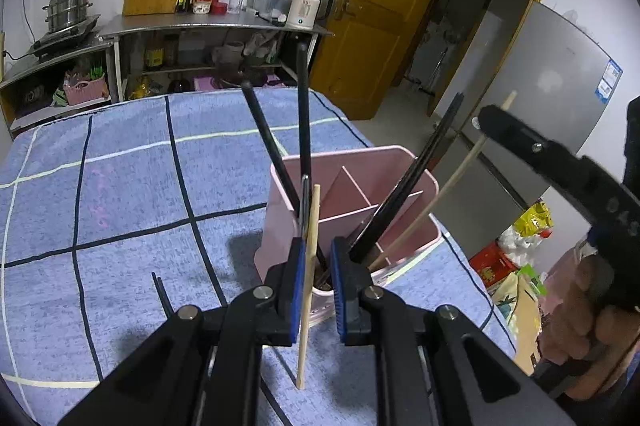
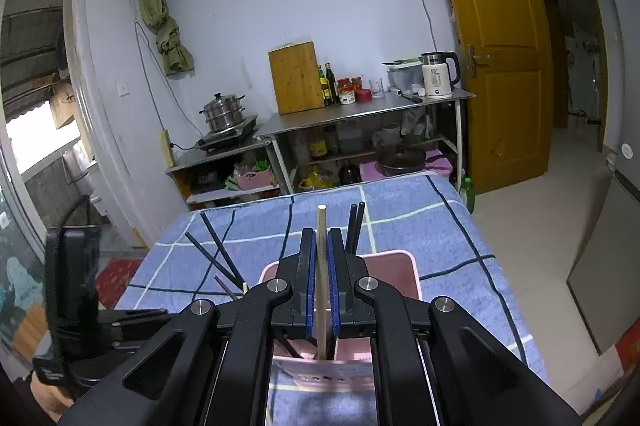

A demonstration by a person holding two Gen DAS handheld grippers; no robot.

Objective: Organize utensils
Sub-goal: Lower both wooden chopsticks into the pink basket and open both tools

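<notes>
A pink divided holder stands on the blue checked cloth, with several black chopsticks leaning out of it. My left gripper hovers just before its near corner. A wooden chopstick lies against the gripper's left pad, and a gap shows to the right pad. The chopstick's far end reaches over the holder. My right gripper is above the holder, shut on a second wooden chopstick whose lower end dips into it. The left wrist view shows that gripper at the right, held by a hand.
Two loose black chopsticks lie on the cloth left of the holder. Steel shelves with a kettle, cutting board and steamer pot stand beyond the table. A yellow door, a grey fridge and bags on the floor are to the right.
</notes>
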